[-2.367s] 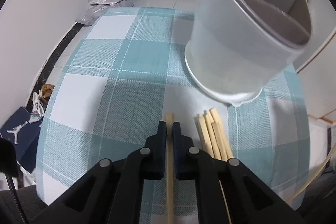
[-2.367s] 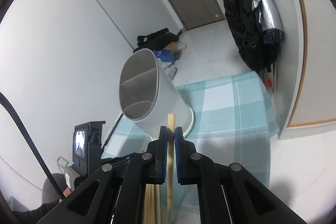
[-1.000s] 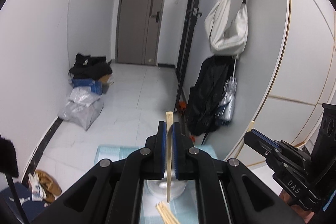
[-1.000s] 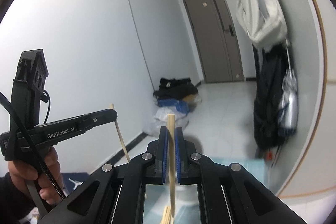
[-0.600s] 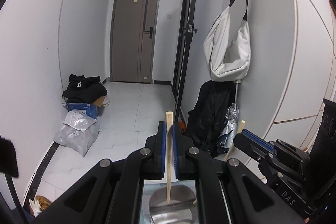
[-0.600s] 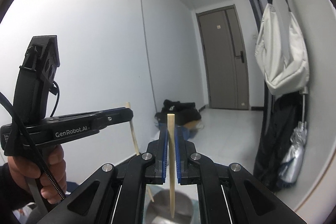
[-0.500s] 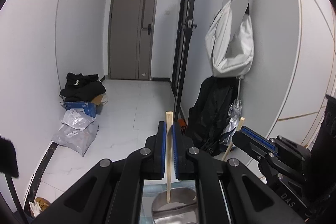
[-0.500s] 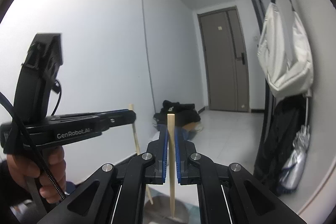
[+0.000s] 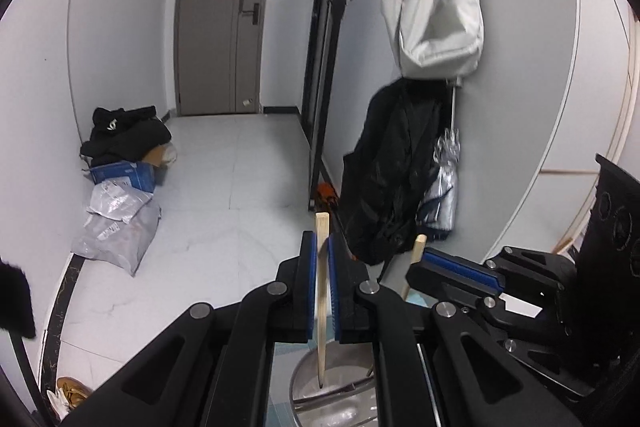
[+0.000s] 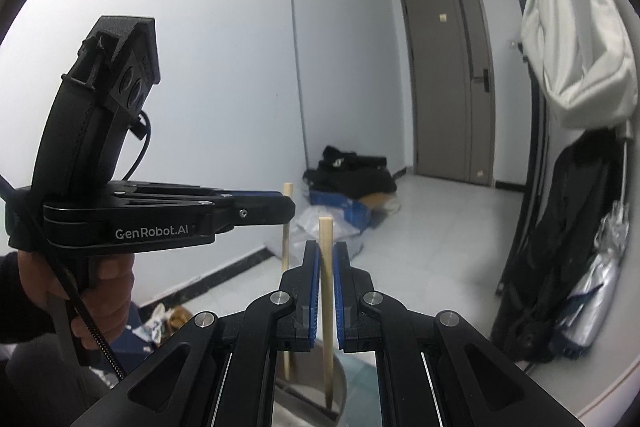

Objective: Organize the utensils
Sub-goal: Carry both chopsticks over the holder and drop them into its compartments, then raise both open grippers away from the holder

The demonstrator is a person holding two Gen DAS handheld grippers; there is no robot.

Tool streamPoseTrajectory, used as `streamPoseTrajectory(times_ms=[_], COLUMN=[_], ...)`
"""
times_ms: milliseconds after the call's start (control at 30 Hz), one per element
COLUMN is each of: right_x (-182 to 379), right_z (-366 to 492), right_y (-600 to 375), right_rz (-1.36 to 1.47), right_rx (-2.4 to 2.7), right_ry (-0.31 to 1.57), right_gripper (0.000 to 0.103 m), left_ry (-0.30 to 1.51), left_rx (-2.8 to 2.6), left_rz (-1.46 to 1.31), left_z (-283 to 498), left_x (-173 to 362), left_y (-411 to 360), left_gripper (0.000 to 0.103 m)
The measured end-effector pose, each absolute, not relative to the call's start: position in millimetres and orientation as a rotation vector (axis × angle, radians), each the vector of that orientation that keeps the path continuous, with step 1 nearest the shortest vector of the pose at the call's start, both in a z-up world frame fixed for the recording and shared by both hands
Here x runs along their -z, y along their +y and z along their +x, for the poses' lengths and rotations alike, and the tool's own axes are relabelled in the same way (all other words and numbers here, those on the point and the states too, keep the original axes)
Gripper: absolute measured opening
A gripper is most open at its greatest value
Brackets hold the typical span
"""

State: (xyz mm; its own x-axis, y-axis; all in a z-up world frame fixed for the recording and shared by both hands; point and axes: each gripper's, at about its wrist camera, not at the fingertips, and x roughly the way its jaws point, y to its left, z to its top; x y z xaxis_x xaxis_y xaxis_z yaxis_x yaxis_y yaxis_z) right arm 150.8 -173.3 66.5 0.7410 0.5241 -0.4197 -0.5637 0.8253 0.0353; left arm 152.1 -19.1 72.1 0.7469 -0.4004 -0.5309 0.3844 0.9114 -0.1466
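**Two chopsticks held upright over the divided holder**

Two things fill the far background: a grey door [image 9: 224,15] at the end of the hallway and a white bag [image 9: 436,15] hanging on the right-hand wall above a black coat [image 9: 388,179]. On the floor by the left wall lies a heap of dark clothes [image 9: 124,135] over a blue box and plastic bags.

Lower down, the grey holder [image 9: 340,391] shows only in part between the arms of the tongs; a divider crosses its inside.

The left tongs [image 9: 322,291] are nearly closed, their blue pads pinching a wooden chopstick [image 9: 321,303] that stands upright, its lower tip inside the holder's rim. In the right wrist view these same tongs [image 10: 286,209] are seen from the side, a hand [image 10: 100,291] gripping the handle.

The right tongs [image 10: 326,295] are likewise nearly closed on a second chopstick [image 10: 326,311], upright, its pointed end dipping into the holder just beside the first one [image 10: 285,267]. From the left wrist view the right tongs [image 9: 418,259] reach in from the right, just beside the left pair.
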Motion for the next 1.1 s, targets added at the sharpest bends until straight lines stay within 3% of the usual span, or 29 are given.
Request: streamPoseTrajectory(times_ms=[300, 400, 467, 567, 700, 833, 1100], right_x=[-43, -42, -45, -50, -57, -69, -84], right_z=[155, 151, 147, 136, 120, 102, 63], right_y=[-174, -176, -176, -181, -191, -196, -194], right_rz=[-0.094, -0.087, -0.094, -0.081, -0.057, -0.026, -0.012], right_rx=[-0.622, -0.623, -0.607, -0.579, -0.539, -0.503, -0.469], right_ry=[0.513, 0.529, 0.529, 0.524, 0.511, 0.492, 0.46], right_gripper=[0.009, 0.012, 0.021, 0.036, 0.051, 0.063, 0.07], left_ry=[0.674, 0.684, 0.672, 0.647, 0.619, 0.587, 0.508], left_rx=[0.431, 0.395, 0.361, 0.305, 0.221, 0.146, 0.047], left_rz=[-0.03, -0.02, -0.021, -0.043, -0.047, -0.085, -0.059], left_z=[156, 153, 147, 137, 122, 102, 58], left_x=[-62, -64, -68, -71, -73, -76, -84], left_y=[-19, -16, -11, -3, 4, 9, 7], left_gripper=[0.004, 0.015, 0.033, 0.051, 0.06, 0.076, 0.091])
